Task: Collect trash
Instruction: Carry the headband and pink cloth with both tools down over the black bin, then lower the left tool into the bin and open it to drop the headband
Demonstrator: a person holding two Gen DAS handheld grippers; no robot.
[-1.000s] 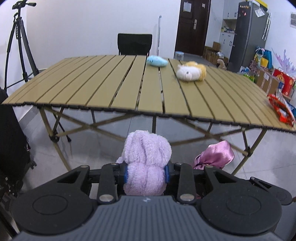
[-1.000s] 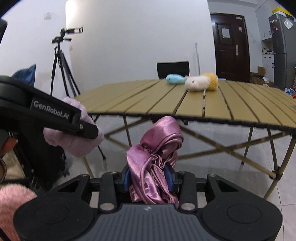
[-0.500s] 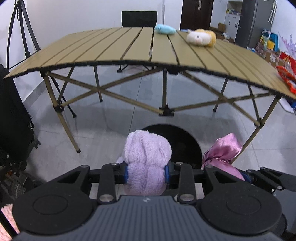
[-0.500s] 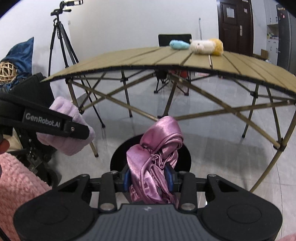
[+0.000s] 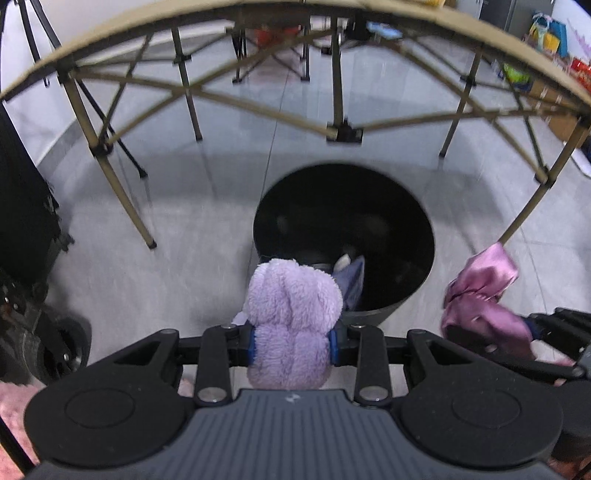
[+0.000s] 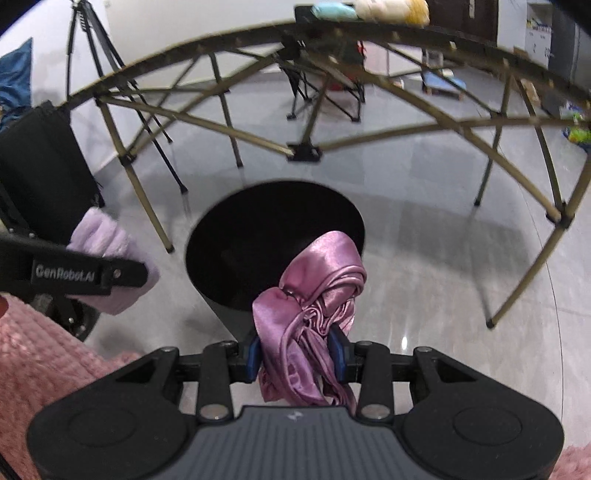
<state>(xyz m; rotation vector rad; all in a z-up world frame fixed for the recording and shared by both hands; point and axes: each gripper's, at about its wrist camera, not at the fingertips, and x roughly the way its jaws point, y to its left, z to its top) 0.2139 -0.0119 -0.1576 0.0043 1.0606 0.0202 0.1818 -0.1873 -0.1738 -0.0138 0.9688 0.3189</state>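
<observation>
My left gripper (image 5: 293,345) is shut on a fluffy lilac plush cloth (image 5: 291,314), which bulges up between its blue pads. A crumpled pink satin cloth (image 6: 314,306) is clamped in my right gripper (image 6: 297,356). Both hang above the near rim of a round black bin (image 5: 343,240) standing on the grey floor under the table's front edge. In the right wrist view the bin (image 6: 273,243) lies just ahead, and the left gripper with the lilac cloth (image 6: 110,258) shows at the left. The satin cloth (image 5: 484,295) appears at the right of the left wrist view. Some items lie inside the bin.
A folding table (image 5: 332,14) with tan crossed legs (image 5: 110,155) arches overhead. A black case on wheels (image 5: 29,229) stands at the left, a tripod (image 6: 85,48) behind it. Plush toys (image 6: 373,9) sit on the tabletop. Pink fluffy fabric (image 6: 40,354) fills the lower left.
Both grippers have sunk and tilted downward, from facing the tabletop to hanging over the black bin, which has come into view and grown larger. Both cloths stay gripped.
</observation>
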